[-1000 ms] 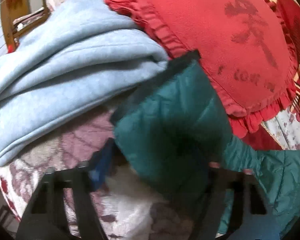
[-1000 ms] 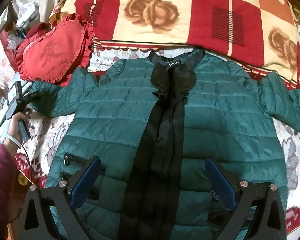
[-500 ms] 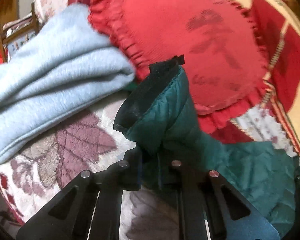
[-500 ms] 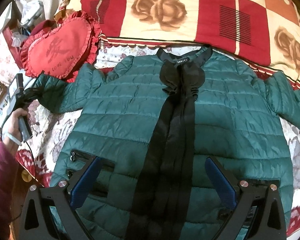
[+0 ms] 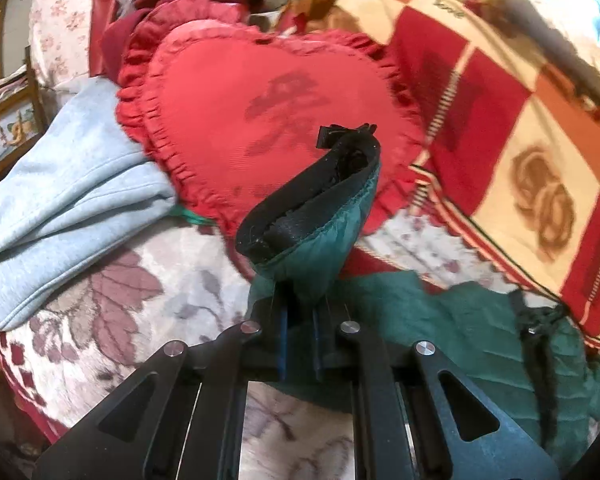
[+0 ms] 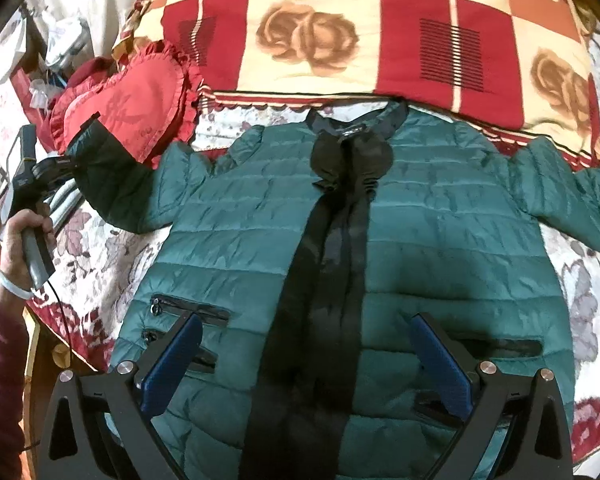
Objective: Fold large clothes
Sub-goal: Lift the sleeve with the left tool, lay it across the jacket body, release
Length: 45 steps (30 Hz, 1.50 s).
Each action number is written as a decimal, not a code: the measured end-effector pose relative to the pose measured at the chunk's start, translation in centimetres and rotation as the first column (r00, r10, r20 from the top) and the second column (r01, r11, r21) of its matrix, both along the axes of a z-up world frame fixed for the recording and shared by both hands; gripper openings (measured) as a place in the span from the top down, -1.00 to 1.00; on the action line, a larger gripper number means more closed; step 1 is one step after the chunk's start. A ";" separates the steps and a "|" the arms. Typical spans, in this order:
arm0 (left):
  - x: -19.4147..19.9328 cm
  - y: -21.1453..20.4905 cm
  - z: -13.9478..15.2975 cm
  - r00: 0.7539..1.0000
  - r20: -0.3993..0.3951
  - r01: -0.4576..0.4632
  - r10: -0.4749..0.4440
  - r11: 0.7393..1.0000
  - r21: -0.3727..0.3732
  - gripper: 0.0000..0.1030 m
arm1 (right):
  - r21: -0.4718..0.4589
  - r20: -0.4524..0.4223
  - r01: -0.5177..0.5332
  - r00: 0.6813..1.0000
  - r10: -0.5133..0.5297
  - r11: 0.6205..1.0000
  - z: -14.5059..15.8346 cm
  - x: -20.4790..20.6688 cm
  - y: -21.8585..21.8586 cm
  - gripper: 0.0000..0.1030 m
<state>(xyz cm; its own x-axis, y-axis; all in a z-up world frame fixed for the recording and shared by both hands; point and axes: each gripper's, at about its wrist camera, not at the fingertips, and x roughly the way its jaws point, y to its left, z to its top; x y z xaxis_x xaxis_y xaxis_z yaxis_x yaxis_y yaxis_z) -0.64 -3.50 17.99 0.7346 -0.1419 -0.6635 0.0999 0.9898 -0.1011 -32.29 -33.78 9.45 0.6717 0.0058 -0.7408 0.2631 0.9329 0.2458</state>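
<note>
A teal quilted jacket (image 6: 440,216) with a black front placket lies spread face up on the bed. My left gripper (image 5: 299,312) is shut on the cuff end of its left sleeve (image 5: 320,232) and holds it lifted off the bed; the black cuff lining faces the camera. In the right wrist view the left gripper (image 6: 60,168) shows at the far left with the raised sleeve (image 6: 112,184). My right gripper (image 6: 306,348) is open and empty, hovering over the jacket's lower front. The other sleeve (image 6: 572,196) lies stretched out to the right.
A red heart-shaped cushion (image 5: 268,120) lies just behind the lifted sleeve. A folded light-blue garment (image 5: 60,200) lies to its left. A red and cream rose-patterned quilt (image 6: 360,32) lies along the back. The floral bedspread (image 5: 120,312) ends at the left edge.
My left gripper closed on the sleeve cuff and has raised it off the bed, moving rightward. The right gripper stayed open, drifting slightly over the jacket.
</note>
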 end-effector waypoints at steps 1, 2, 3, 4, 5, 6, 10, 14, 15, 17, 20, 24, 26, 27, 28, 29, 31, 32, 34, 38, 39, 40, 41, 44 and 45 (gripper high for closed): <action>-0.3 -0.6 0.1 1.000 0.000 0.012 -0.012 1.000 0.001 0.85 | 0.001 0.003 0.003 1.000 -0.003 1.000 0.1 -0.2 -0.2 -1.00; -0.7 -1.3 0.4 1.000 0.003 0.025 -0.025 1.000 0.006 0.85 | 0.001 0.006 0.006 1.000 -0.006 1.000 0.1 -0.5 -0.3 -1.00; -1.0 -2.3 0.5 0.999 0.006 0.041 -0.041 0.999 0.011 0.85 | 0.001 0.009 0.010 1.000 -0.010 1.000 0.2 -0.7 -0.5 -1.00; -1.5 -3.2 0.8 0.998 0.008 0.062 -0.062 0.998 0.012 0.85 | 0.003 0.013 0.013 1.000 -0.013 1.000 0.3 -0.9 -0.7 -1.00; -1.9 -3.8 1.0 0.997 0.010 0.078 -0.078 0.997 0.011 0.85 | 0.006 0.016 0.014 1.000 -0.014 1.000 0.3 -1.0 -0.8 -1.00; -2.4 -4.7 1.3 0.995 0.012 0.098 -0.098 0.995 0.011 0.85 | 0.011 0.018 0.015 1.000 -0.015 1.000 0.4 -1.2 -1.0 -1.00; -3.9 -7.9 2.2 0.987 0.019 0.159 -0.159 0.987 0.023 0.85 | 0.030 0.021 0.022 1.000 -0.022 0.999 0.4 -1.7 -1.6 -1.00; -5.2 -11.1 2.6 0.977 0.014 0.211 -0.211 0.977 0.012 0.85 | 0.041 0.031 0.029 0.999 -0.031 0.999 0.6 -2.4 -2.1 -1.00; -5.4 -11.8 2.7 0.975 0.012 0.221 -0.221 0.975 0.009 0.85 | 0.043 0.033 0.031 0.999 -0.033 0.999 0.6 -2.5 -2.3 -1.00; -6.0 -13.4 2.8 0.969 0.011 0.246 -0.246 0.969 0.008 0.85 | 0.053 0.036 0.036 0.999 -0.038 0.998 0.7 -2.8 -2.6 -1.00; -7.2 -15.9 2.9 0.958 0.009 0.287 -0.287 0.958 0.008 0.85 | 0.060 0.039 0.046 0.998 -0.049 0.997 0.6 -3.3 -3.2 -1.00; -8.9 -19.4 3.0 0.939 0.007 0.344 -0.344 0.939 0.002 0.85 | 0.088 0.041 0.066 0.997 -0.070 0.994 0.3 -3.9 -4.1 -1.00; -10.0 -21.6 3.1 0.925 0.008 0.379 -0.379 0.925 0.002 0.85 | 0.102 0.040 0.073 0.996 -0.077 0.992 0.1 -4.1 -4.6 -1.00; -10.5 -22.6 3.1 0.918 0.009 0.396 -0.396 0.918 0.002 0.85 | 0.106 0.039 0.075 0.996 -0.080 0.992 0.0 -4.3 -4.8 -1.00; -10.9 -23.7 3.1 0.911 0.008 0.412 -0.412 0.911 0.001 0.85 | 0.107 0.040 0.077 0.996 -0.082 0.991 0.0 -4.4 -4.9 -1.00; -11.3 -24.5 3.0 0.905 0.006 0.425 -0.425 0.905 -0.001 0.85 | 0.107 0.040 0.079 0.996 -0.083 0.991 -0.1 -4.5 -5.0 -1.00; -12.1 -26.4 2.8 0.893 0.001 0.450 -0.450 0.893 -0.004 0.85 | 0.107 0.042 0.084 0.995 -0.089 0.991 0.0 -4.8 -5.4 -1.00; -12.5 -27.1 2.6 0.887 -0.004 0.461 -0.461 0.887 -0.006 0.85 | 0.110 0.044 0.087 0.995 -0.093 0.990 0.0 -5.0 -5.6 -1.00; -13.2 -28.7 2.3 0.877 -0.011 0.481 -0.481 0.877 -0.009 0.85 | 0.113 0.045 0.096 0.994 -0.101 0.989 -0.1 -5.3 -6.0 -1.00; -14.2 -31.2 1.4 0.858 -0.030 0.512 -0.512 0.859 -0.018 0.85 | 0.135 0.033 0.113 0.992 -0.119 0.984 -0.8 -5.8 -7.0 -1.00; -14.4 -31.8 1.1 0.854 -0.037 0.519 -0.519 0.855 -0.018 0.85 | 0.141 0.029 0.117 0.992 -0.122 0.983 -1.0 -5.9 -7.2 -1.00; -14.6 -32.3 0.8 0.850 -0.044 0.525 -0.525 0.851 -0.020 0.85 | 0.145 0.026 0.118 0.992 -0.123 0.982 -1.2 -6.0 -7.4 -1.00; -14.7 -32.9 0.3 0.845 -0.057 0.532 -0.532 0.847 -0.025 0.85 | 0.149 0.021 0.119 0.992 -0.124 0.982 -1.4 -6.0 -7.5 -1.00; -15.0 -34.3 -1.1 0.833 -0.092 0.545 -0.546 0.838 -0.034 0.85 | 0.156 0.010 0.120 0.992 -0.123 0.980 -1.8 -6.1 -7.8 -1.00; -15.1 -34.7 -1.6 0.828 -0.106 0.549 -0.550 0.835 -0.038 0.85 | 0.157 0.009 0.119 0.992 -0.122 0.980 -1.9 -6.1 -7.9 -1.00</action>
<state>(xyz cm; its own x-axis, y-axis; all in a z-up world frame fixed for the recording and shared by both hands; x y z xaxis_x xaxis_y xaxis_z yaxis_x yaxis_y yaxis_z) -15.73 -38.23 16.36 0.4581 -0.5047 -0.7317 0.6154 0.7741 -0.1486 -38.41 -41.67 7.53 0.6878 0.0381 -0.7249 0.3656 0.8445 0.3913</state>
